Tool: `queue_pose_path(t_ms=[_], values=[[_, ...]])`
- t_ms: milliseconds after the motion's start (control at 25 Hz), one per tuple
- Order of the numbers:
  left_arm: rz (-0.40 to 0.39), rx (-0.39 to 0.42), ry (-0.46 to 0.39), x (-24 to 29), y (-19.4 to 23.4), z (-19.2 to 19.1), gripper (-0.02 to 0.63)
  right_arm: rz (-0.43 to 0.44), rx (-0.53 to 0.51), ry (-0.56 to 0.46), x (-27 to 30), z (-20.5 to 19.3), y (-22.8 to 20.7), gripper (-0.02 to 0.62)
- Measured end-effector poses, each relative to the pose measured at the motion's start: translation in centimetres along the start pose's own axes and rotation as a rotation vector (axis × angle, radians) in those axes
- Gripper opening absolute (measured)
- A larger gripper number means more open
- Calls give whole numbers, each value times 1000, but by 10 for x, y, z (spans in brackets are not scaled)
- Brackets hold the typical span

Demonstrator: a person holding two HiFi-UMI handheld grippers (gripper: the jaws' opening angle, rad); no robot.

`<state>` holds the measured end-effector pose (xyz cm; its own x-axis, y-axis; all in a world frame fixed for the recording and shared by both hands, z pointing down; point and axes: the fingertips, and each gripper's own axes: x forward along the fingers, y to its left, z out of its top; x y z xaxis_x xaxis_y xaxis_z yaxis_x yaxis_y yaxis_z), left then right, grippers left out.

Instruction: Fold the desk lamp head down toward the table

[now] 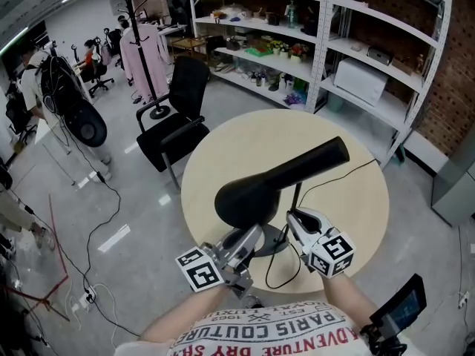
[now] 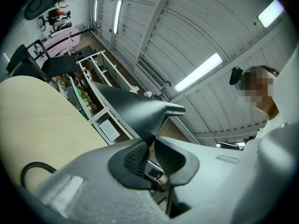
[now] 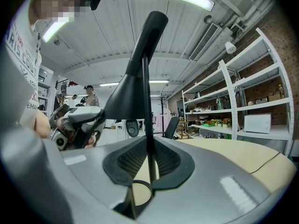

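Our left gripper [image 1: 247, 239] pinches the lower rim of the black lamp head [image 1: 274, 180], raised above the table's [image 1: 215, 150] near edge. Our right gripper [image 1: 295, 221] clamps the thin stem [image 3: 147, 106]. We expect a light, slick lamp head on a stiff joint, best pushed at the rim.

Count on view: two grippers are working, the left gripper [image 1: 249, 237] and the right gripper [image 1: 295, 221]. One desk lamp [image 1: 276, 180] is standing between them on one round table [image 1: 237, 143]. One black cord [image 1: 349, 172] is trailing off beyond the right gripper. Farther beyond both, one black chair [image 1: 177, 117], one coat rack [image 1: 142, 47] and one run of white shelving [image 1: 330, 32] are standing.
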<state>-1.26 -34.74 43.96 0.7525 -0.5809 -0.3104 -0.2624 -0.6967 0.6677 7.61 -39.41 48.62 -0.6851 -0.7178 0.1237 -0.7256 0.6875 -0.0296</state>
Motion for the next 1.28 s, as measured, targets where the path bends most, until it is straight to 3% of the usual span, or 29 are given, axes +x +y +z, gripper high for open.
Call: queue_pose_path(t_ms=[840, 1000, 1080, 1280], values=[[-46, -62, -12, 13, -4, -17, 34, -29, 9, -4, -2, 3, -4, 44], [-55, -68, -17, 11, -4, -15, 35, -11, 69, 1, 0, 4, -3, 55], [-40, -45, -13, 7, -4, -17, 38, -15, 107, 13, -3, 2, -2, 66], [71, -9, 14, -22, 14, -28, 95, -90, 75, 37, -27, -5, -4, 89]])
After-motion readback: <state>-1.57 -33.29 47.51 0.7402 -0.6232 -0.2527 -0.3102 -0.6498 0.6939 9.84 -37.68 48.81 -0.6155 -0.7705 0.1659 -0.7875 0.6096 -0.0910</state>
